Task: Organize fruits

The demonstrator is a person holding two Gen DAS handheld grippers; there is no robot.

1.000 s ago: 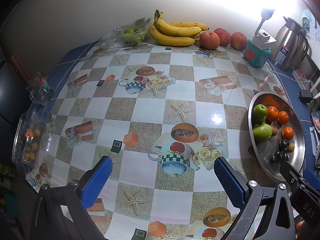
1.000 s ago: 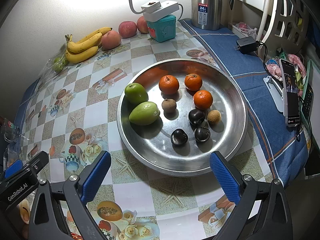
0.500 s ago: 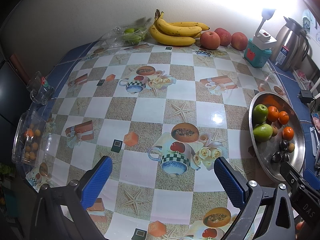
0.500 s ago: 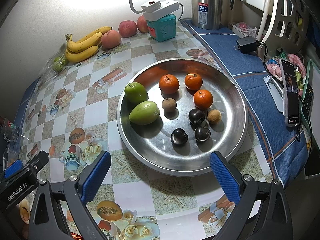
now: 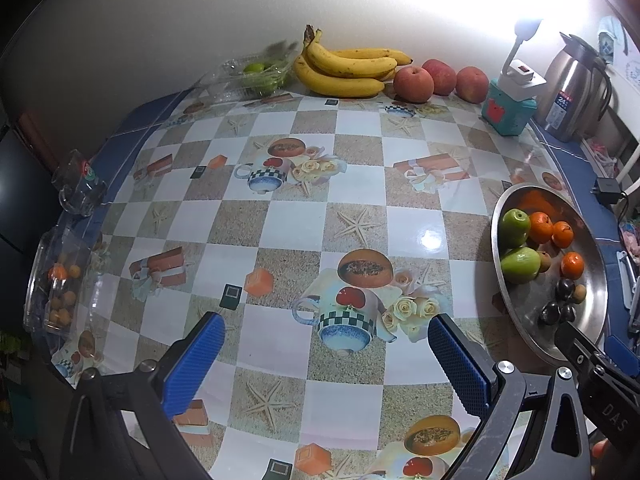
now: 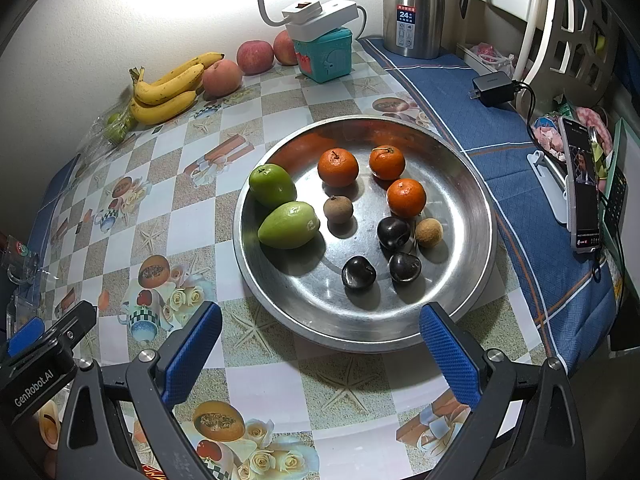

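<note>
Along the wall from ten to one o'clock sit a clear clamshell of green fruit [image 5: 262, 74], a banana bunch [image 5: 348, 68], three apples [image 5: 414, 84], a teal box [image 6: 324, 54] and a steel kettle [image 6: 416, 8]. The steel bowl [image 6: 460, 276] holds two green mangoes [image 6: 288, 220], three tangerines [image 6: 338, 167], longans and dark plums [image 6: 358, 272]. The left gripper [image 5: 326, 364] and right gripper [image 6: 320, 352] both gape wide, holding nothing.

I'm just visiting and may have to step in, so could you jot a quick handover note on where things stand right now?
Left tongs: open, empty, over the tablecloth.
Right tongs: open, empty, at the near rim of the steel tray.
In the tray: two green fruits, three oranges, two small brown fruits, three dark ones.
Outside it, by the wall: bananas, three apples, boxed green fruit; a box of small orange fruit at the left edge.
</note>
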